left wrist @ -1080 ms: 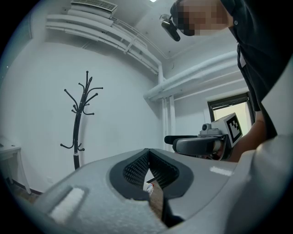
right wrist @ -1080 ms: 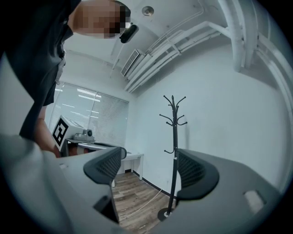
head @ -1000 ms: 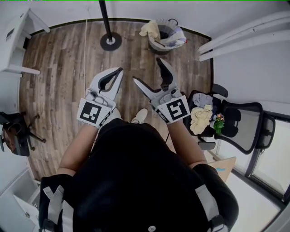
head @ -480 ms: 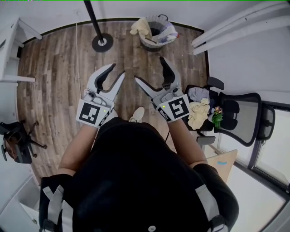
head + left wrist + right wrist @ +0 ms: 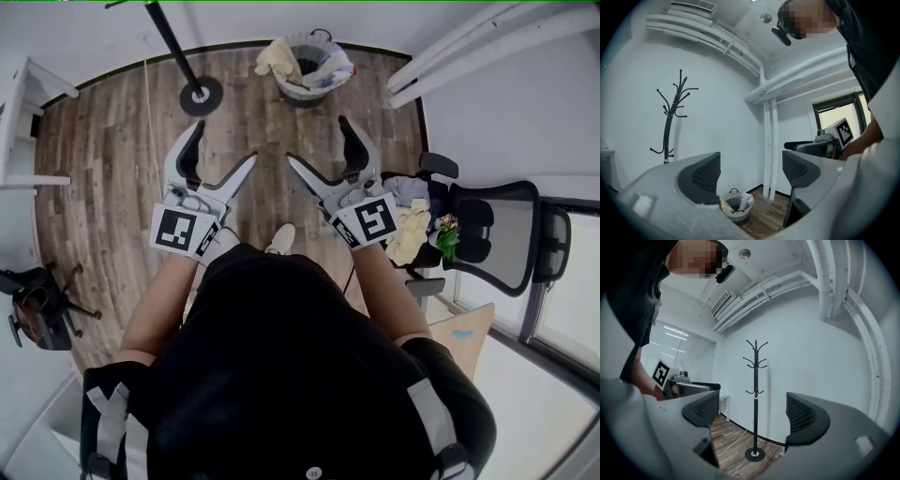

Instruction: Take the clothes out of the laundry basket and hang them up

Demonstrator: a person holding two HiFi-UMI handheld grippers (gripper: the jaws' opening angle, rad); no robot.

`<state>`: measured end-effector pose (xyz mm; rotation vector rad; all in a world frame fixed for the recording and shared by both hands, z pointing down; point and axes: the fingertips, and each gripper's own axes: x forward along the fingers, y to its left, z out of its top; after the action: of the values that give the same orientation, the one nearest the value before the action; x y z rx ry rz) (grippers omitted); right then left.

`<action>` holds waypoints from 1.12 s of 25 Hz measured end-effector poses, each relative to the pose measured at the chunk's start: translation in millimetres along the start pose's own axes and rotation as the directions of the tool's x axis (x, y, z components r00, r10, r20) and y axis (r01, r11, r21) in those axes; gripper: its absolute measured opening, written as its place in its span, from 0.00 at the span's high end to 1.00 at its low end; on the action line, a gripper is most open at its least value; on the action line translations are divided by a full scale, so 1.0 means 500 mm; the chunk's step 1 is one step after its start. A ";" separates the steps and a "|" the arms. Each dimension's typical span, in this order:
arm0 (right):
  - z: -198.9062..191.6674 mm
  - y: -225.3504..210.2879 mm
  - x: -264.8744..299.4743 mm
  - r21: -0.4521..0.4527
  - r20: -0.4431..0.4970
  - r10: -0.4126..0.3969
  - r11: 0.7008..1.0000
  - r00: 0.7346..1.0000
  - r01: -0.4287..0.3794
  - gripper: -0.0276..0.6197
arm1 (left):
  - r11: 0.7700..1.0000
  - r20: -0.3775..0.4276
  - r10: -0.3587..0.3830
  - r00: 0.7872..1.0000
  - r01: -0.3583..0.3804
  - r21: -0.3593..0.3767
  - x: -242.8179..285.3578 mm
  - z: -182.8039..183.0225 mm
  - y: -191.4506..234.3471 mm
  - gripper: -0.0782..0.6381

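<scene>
- Wood floor (image 5: 112,187) is seen from above. An office chair (image 5: 506,234) stands at the right, with pale clothes (image 5: 410,234) heaped on its seat.
- A black coat stand (image 5: 200,95) is set by the far wall, left of the laundry basket (image 5: 305,70). Both are well apart from the 2 grippers.
- The basket is loaded: a yellowish garment (image 5: 277,58) is draped over its rim and more cloth is seen inside.
- Left hand-held gripper (image 5: 223,142): the jaws have just been opening, from pressed together 1 second ago to wide apart now. Nothing is held between them.
- Right hand-held gripper (image 5: 319,141): the jaws are likewise spread wide and empty.
- Judged: this is the approach stage, with both grippers readied for a first grab. No garment has been taken out yet, and no hook that can be seen carries one.
</scene>
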<state>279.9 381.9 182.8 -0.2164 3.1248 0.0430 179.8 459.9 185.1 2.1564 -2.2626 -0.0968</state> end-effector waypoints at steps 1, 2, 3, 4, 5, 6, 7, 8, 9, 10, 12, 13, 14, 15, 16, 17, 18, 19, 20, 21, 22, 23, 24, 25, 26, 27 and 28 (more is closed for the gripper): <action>-0.005 -0.016 -0.007 0.004 -0.003 -0.004 1.000 1.000 0.004 0.29 | 1.000 -0.003 -0.004 1.000 0.004 0.000 0.014 -0.003 -0.008 0.30; -0.009 -0.031 -0.014 0.007 -0.004 -0.007 1.000 1.000 0.008 0.29 | 1.000 -0.006 -0.006 1.000 0.006 0.001 0.028 -0.005 -0.016 0.30; -0.012 -0.048 -0.021 0.009 -0.005 -0.011 1.000 1.000 0.011 0.28 | 1.000 -0.008 -0.007 1.000 0.007 0.004 0.043 -0.007 -0.024 0.30; -0.016 -0.064 -0.026 0.009 -0.005 -0.015 1.000 1.000 0.015 0.28 | 1.000 -0.010 -0.007 1.000 0.007 0.006 0.058 -0.009 -0.031 0.30; -0.019 -0.081 -0.031 0.008 -0.005 -0.018 1.000 1.000 0.018 0.28 | 1.000 -0.011 -0.005 1.000 0.005 0.007 0.074 -0.011 -0.037 0.30; -0.022 -0.098 -0.034 0.006 -0.008 -0.019 1.000 1.000 0.019 0.28 | 1.000 -0.013 -0.003 1.000 0.003 0.007 0.089 -0.014 -0.043 0.30; -0.026 -0.116 -0.035 0.005 -0.012 -0.019 1.000 1.000 0.019 0.28 | 1.000 -0.016 -0.001 1.000 0.001 0.005 0.106 -0.016 -0.048 0.30; -0.031 -0.133 -0.035 0.003 -0.018 -0.018 1.000 1.000 0.018 0.28 | 1.000 -0.018 -0.001 1.000 0.001 0.002 0.122 -0.019 -0.052 0.30; -0.034 -0.151 -0.034 0.002 -0.022 -0.017 1.000 1.000 0.017 0.28 | 1.000 -0.020 -0.004 1.000 0.004 -0.002 0.140 -0.022 -0.055 0.30; -0.037 -0.167 -0.031 0.001 -0.026 -0.016 1.000 1.000 0.016 0.28 | 1.000 -0.022 -0.010 1.000 0.010 -0.007 0.157 -0.026 -0.058 0.30; -0.042 -0.198 -0.019 -0.001 -0.029 -0.015 1.000 0.999 0.015 0.28 | 1.000 -0.028 -0.024 0.999 0.024 -0.019 0.192 -0.036 -0.056 0.30; -0.045 -0.214 -0.009 -0.002 -0.030 -0.015 1.000 0.999 0.015 0.28 | 0.999 -0.031 -0.030 0.999 0.029 -0.024 0.212 -0.042 -0.051 0.30; -0.050 -0.231 0.001 -0.003 -0.032 -0.016 1.000 0.999 0.016 0.28 | 0.999 -0.034 -0.034 0.999 0.033 -0.028 0.233 -0.048 -0.043 0.30; -0.056 -0.251 0.013 -0.002 -0.034 -0.018 1.000 0.999 0.018 0.28 | 0.999 -0.037 -0.038 0.999 0.037 -0.031 0.256 -0.055 -0.035 0.30; -0.064 -0.272 0.025 -0.001 -0.038 -0.020 1.000 0.999 0.020 0.28 | 0.999 -0.037 -0.040 0.999 0.039 -0.034 0.279 -0.061 -0.026 0.30; -0.073 -0.293 0.038 0.002 -0.042 -0.022 1.000 0.999 0.022 0.28 | 0.999 -0.035 -0.041 0.999 0.040 -0.037 0.303 -0.067 -0.015 0.30; -0.082 -0.314 0.053 0.003 -0.047 -0.022 1.000 0.999 0.022 0.28 | 0.998 -0.030 -0.042 0.999 0.041 -0.040 0.327 -0.072 -0.002 0.30; -0.091 -0.335 0.072 0.004 -0.052 -0.022 1.000 0.998 0.022 0.28 | 0.998 -0.024 -0.042 0.999 0.041 -0.042 0.351 -0.078 0.013 0.30; -0.098 -0.356 0.093 0.004 -0.059 -0.021 1.000 0.998 0.021 0.28 | 0.998 -0.018 -0.042 0.999 0.041 -0.043 0.375 -0.083 0.030 0.30; -0.103 -0.377 0.116 0.003 -0.066 -0.019 1.000 0.998 0.019 0.28 | 0.998 -0.014 -0.040 0.999 0.039 -0.044 0.400 -0.087 0.049 0.30; -0.106 -0.400 0.141 0.002 -0.072 -0.017 1.000 0.997 0.017 0.28 | 0.998 -0.015 -0.037 0.999 0.036 -0.046 0.426 -0.088 0.069 0.30; -0.107 -0.422 0.167 0.001 -0.078 -0.013 1.000 0.997 0.013 0.28 | 0.998 -0.016 -0.033 0.999 0.032 -0.051 0.453 -0.087 0.090 0.30; -0.106 -0.443 0.195 0.000 -0.083 -0.009 1.000 0.997 0.010 0.28 | 0.998 -0.018 -0.028 0.999 0.027 -0.057 0.478 -0.085 0.112 0.30; -0.104 -0.462 0.222 0.001 -0.086 -0.007 1.000 0.996 0.007 0.28 | 0.998 -0.016 -0.026 1.000 0.025 -0.060 0.502 -0.083 0.134 0.30; -0.102 -0.481 0.250 0.004 -0.086 -0.006 1.000 0.996 0.006 0.28 | 0.998 -0.014 -0.026 1.000 0.025 -0.060 0.524 -0.082 0.155 0.30; -0.100 -0.499 0.276 0.012 -0.085 -0.008 1.000 0.996 0.009 0.28 | 0.998 -0.013 -0.027 1.000 0.026 -0.057 0.545 -0.081 0.176 0.31; -0.100 -0.517 0.301 0.021 -0.082 -0.011 1.000 0.997 0.013 0.28 | 0.998 -0.013 -0.030 0.999 0.029 -0.054 0.567 -0.081 0.194 0.30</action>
<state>166.0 103.7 224.0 -0.2432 3.2039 0.0003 71.2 180.2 221.5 2.1576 -2.1956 -0.1411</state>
